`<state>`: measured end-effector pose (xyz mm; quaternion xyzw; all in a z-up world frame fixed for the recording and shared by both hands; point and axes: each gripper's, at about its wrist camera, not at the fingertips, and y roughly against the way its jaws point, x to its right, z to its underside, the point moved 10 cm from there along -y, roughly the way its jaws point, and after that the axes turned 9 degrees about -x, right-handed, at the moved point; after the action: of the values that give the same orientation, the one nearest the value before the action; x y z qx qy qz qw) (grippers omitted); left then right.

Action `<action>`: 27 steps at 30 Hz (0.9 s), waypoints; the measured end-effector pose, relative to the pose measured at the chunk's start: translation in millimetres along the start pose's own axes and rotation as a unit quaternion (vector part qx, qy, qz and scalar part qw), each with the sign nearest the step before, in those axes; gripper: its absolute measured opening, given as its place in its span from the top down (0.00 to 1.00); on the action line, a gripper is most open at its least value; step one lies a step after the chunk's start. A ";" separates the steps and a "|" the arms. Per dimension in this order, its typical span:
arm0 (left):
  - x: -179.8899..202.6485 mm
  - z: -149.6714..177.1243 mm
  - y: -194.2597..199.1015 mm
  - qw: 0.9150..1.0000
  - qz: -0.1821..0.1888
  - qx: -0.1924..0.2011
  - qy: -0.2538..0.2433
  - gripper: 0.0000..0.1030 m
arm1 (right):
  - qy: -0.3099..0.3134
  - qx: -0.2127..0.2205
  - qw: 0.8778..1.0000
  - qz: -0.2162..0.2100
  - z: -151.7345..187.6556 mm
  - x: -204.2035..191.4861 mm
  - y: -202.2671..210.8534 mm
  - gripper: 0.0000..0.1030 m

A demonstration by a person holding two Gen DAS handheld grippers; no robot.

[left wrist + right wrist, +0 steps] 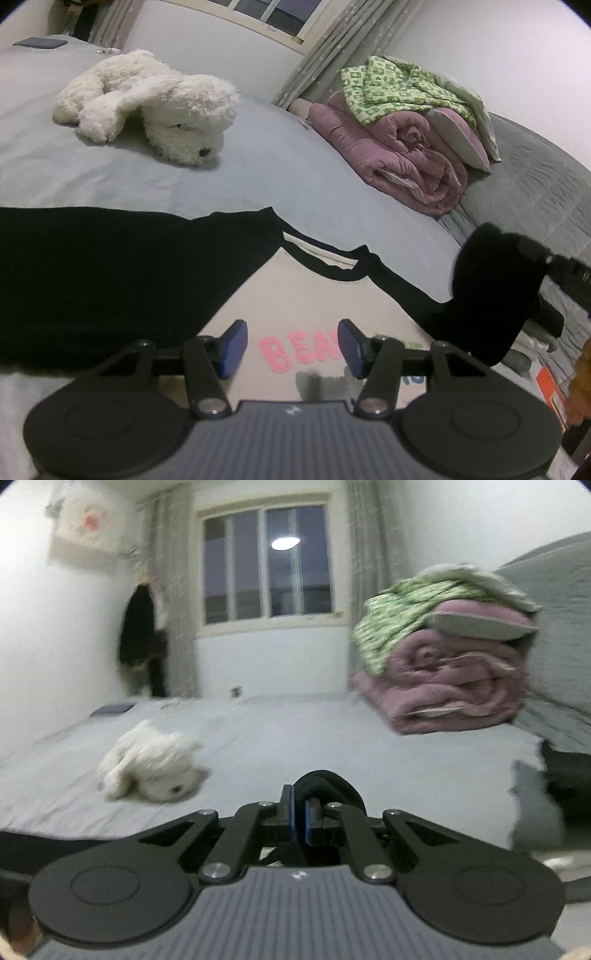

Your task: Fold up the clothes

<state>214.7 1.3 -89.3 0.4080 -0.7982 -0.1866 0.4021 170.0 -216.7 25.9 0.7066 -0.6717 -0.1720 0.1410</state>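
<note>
A cream shirt (295, 295) with black sleeves and pink letters lies flat on the grey bed (258, 173). My left gripper (292, 328) hovers over its chest print, its blue pads partly apart with nothing pressed between them. The shirt's left black sleeve (92, 277) lies spread out. At the right, the other black sleeve (487, 295) is lifted off the bed, with my right gripper (535, 256) shut on it. In the right wrist view the right gripper (300, 812) has its pads together, and a fold of that black sleeve (325, 782) bulges above them.
A white plush dog (147, 107) lies on the bed beyond the shirt. A rolled pink quilt (406, 158) topped with a green checked cloth (399, 85) sits at the far right against a grey headboard (554, 635). A window (266, 565) is in the far wall.
</note>
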 end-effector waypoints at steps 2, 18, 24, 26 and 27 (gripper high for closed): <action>-2.2 -1.2 0.4 1.000 0.001 0.001 0.004 0.48 | 0.017 -0.020 0.999 -0.020 9.3 -18.3 -9.3 0.93; -9.3 -1.1 -2.2 1.000 0.010 -0.003 0.016 0.50 | 0.054 -0.174 0.979 -0.093 104.1 -80.1 -58.7 0.84; -9.6 -1.1 -1.1 1.000 0.014 -0.005 0.017 0.50 | -0.009 -0.178 0.977 -0.120 97.6 -76.7 -44.3 0.58; -9.3 -1.4 -0.8 1.000 0.016 -0.006 0.017 0.50 | -0.046 -0.180 0.974 -0.127 96.5 -69.0 -43.5 0.57; -9.0 -1.4 -0.5 1.000 0.017 -0.006 0.016 0.50 | -0.071 -0.183 0.972 -0.129 96.8 -63.8 -44.6 0.57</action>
<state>219.2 8.3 -93.2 0.3953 -0.7971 -0.1778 0.4204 165.9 -147.4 -77.1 0.7356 -0.5402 -0.3586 0.1963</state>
